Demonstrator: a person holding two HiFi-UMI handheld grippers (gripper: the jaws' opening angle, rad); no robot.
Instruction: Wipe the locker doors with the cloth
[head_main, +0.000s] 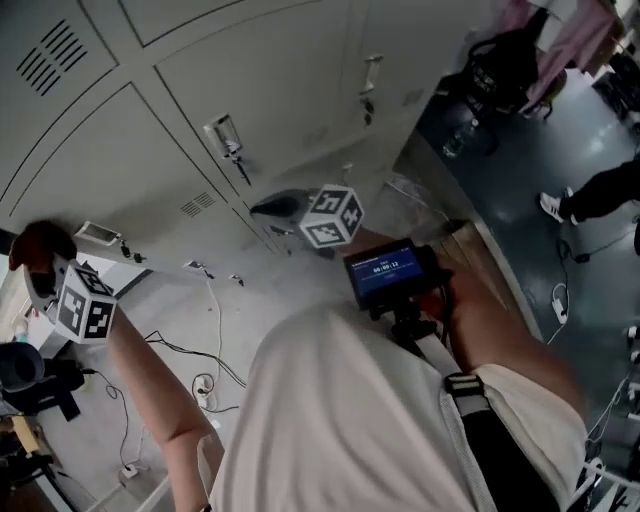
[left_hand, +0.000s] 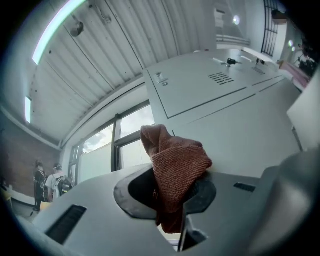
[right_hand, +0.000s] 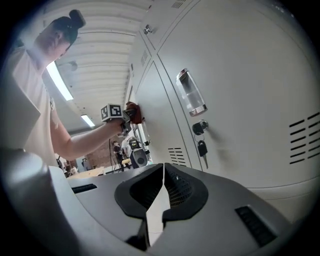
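Note:
A rust-red cloth (left_hand: 176, 172) is bunched between the jaws of my left gripper (left_hand: 172, 186), which is shut on it. In the head view that gripper (head_main: 42, 262) is raised at the far left with the cloth (head_main: 36, 244) close to a grey locker door (head_main: 90, 170); the right gripper view shows the cloth (right_hand: 133, 113) at the door's face. My right gripper (right_hand: 162, 174) is shut with nothing in it, pointing along a locker door (right_hand: 235, 105) that has a chrome handle (right_hand: 190, 93) and a hanging key (right_hand: 202, 149). In the head view it (head_main: 278, 208) is near the lower lockers.
More locker doors (head_main: 290, 70) fill the wall. Cables and a power strip (head_main: 205, 385) lie on the floor. To the right a dark bench (head_main: 470, 150) carries a black bag (head_main: 505, 65) and a bottle (head_main: 453, 140); someone's shoe (head_main: 555, 208) is beyond it.

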